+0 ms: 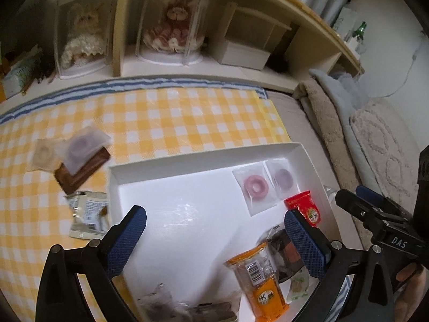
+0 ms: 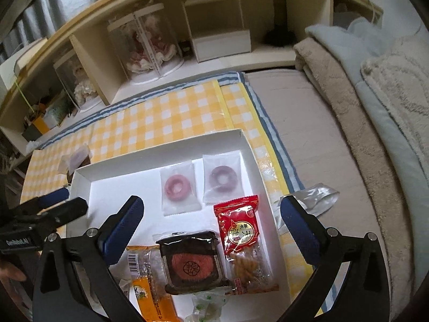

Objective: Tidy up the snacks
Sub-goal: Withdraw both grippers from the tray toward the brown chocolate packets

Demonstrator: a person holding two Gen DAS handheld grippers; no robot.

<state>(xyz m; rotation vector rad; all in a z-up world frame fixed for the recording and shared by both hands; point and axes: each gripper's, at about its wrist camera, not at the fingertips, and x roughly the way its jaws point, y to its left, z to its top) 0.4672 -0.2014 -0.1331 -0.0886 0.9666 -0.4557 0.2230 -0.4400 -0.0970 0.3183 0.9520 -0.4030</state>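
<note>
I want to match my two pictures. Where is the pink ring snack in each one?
Left wrist view: the pink ring snack lies right of centre, in the far right part of the white tray.
Right wrist view: the pink ring snack lies near the middle, in the tray's far half.
Shared landmark: the purple ring snack sits just right of it in both.

A white tray (image 2: 83,177) is lying flat, holding a pink ring snack (image 2: 178,186) beside a purple one (image 2: 222,180), a red packet (image 2: 241,230), a dark boxed cake (image 2: 191,264) and an orange packet (image 2: 146,273); four more packets (image 1: 72,161) are sitting outside on the yellow checked cloth (image 1: 174,118).
</note>
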